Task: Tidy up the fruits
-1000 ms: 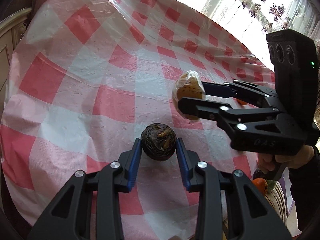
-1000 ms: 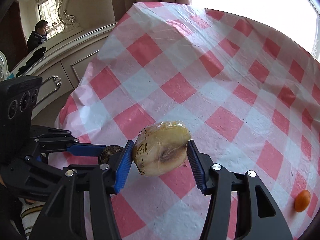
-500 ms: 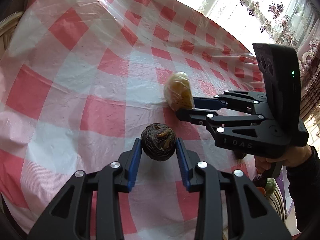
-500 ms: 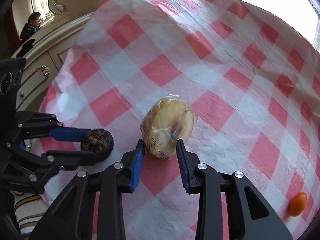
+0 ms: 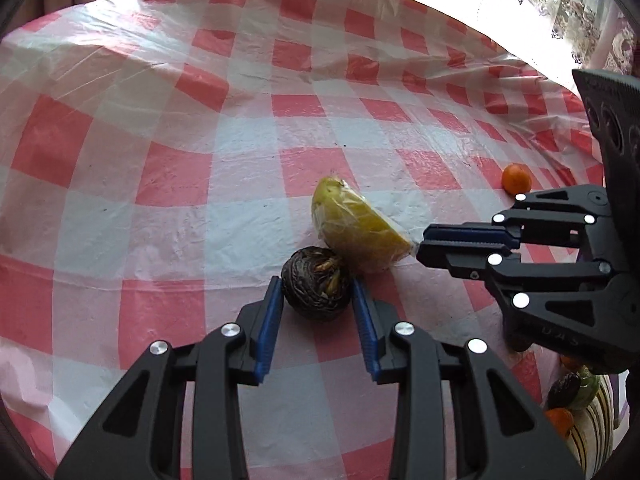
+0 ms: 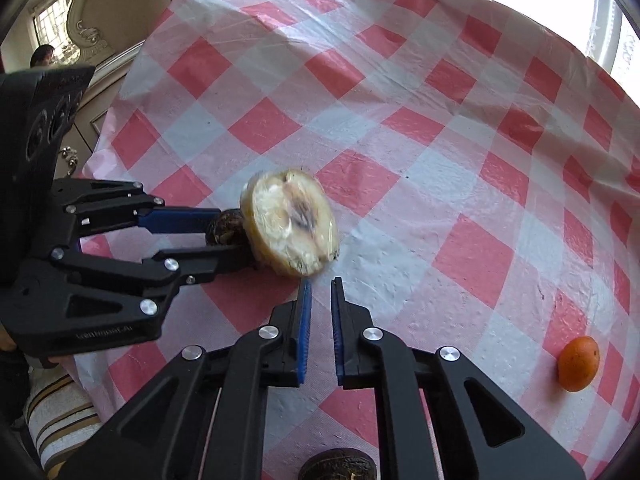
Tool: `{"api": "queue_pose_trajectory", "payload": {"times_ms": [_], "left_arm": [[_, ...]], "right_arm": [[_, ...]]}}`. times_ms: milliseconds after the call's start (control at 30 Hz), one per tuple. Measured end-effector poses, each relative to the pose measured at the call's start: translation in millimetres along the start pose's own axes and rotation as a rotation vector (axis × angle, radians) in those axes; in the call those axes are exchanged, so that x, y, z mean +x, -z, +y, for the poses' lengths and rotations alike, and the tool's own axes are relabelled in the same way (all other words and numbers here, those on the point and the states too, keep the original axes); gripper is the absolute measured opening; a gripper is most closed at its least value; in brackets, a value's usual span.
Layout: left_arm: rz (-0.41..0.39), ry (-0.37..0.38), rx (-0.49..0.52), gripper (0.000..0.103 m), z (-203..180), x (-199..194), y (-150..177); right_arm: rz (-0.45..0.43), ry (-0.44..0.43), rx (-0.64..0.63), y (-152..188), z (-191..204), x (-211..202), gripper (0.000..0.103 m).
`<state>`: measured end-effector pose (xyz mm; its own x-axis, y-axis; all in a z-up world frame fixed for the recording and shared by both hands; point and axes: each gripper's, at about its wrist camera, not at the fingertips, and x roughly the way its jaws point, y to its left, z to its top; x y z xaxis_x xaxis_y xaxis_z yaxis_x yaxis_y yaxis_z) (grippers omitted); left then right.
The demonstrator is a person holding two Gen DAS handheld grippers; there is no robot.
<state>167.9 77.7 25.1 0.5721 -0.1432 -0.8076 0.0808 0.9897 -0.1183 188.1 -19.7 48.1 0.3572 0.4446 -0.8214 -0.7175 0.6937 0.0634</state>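
Observation:
A dark wrinkled round fruit (image 5: pixel 316 288) sits between the fingers of my left gripper (image 5: pixel 317 294), which is shut on it at the cloth; it also shows in the right wrist view (image 6: pixel 226 230). A plastic-wrapped yellow fruit half (image 5: pixel 358 232) lies on the checked tablecloth (image 5: pixel 160 152), leaning against the dark fruit; the right wrist view shows its cut face (image 6: pixel 290 226). My right gripper (image 6: pixel 319 292) is empty, its jaws nearly closed, just short of the wrapped fruit; in the left wrist view it (image 5: pixel 424 246) sits at the wrap's tip. A small orange (image 6: pixel 578 364) lies at the right.
The orange also shows far right in the left wrist view (image 5: pixel 516 178). More fruit (image 5: pixel 572 396) sits off the table's edge over a striped cloth (image 5: pixel 592 436). Another dark fruit (image 6: pixel 338 466) lies under my right gripper. A cabinet (image 6: pixel 108 76) stands beyond the table's left edge.
My right gripper set the wrapped fruit half down beside the dark fruit, let go, drew back and closed its jaws to a narrow gap. My left gripper kept its hold.

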Motion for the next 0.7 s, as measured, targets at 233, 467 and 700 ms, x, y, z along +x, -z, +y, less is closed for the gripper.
{"api": "queue_pose_trajectory", "payload": {"times_ms": [233,467,700], "left_arm": [[0.020,0.107,0.043,0.035,-23,4,2],[-0.023,0.031,-0.103,0.035,24,-12,0],[-0.030,0.048,-0.147,0.035,37,-14,4]], "right_arm": [[-0.065,0.034,0.064,-1,-24,-29,0.039],[-0.095,0.036,0.011,-9,-15,-28,0.079],[-0.018,-0.039,-0.109,-7,16,-1,0.088]]}}
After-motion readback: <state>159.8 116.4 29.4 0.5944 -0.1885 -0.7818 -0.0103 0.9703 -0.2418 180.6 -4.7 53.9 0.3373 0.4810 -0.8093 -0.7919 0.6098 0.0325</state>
